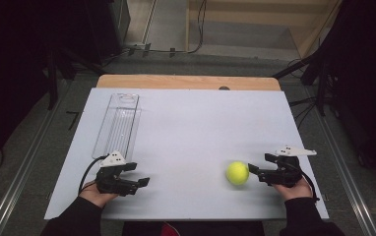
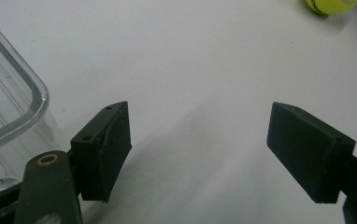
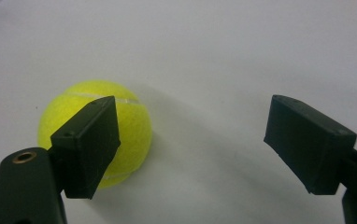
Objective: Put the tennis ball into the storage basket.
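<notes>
Tennis ball [image 3: 95, 133] sits partly behind right gripper's [image 3: 190, 140] spread jaws.

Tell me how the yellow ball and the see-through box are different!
The fuzzy yellow tennis ball is round and bright, while the clear plastic box is long, flat-sided and see-through. The ball is small and sits right by the right tool; the box is much longer and lies beyond the left tool. Both rest on the white table, and neither is held.
</notes>
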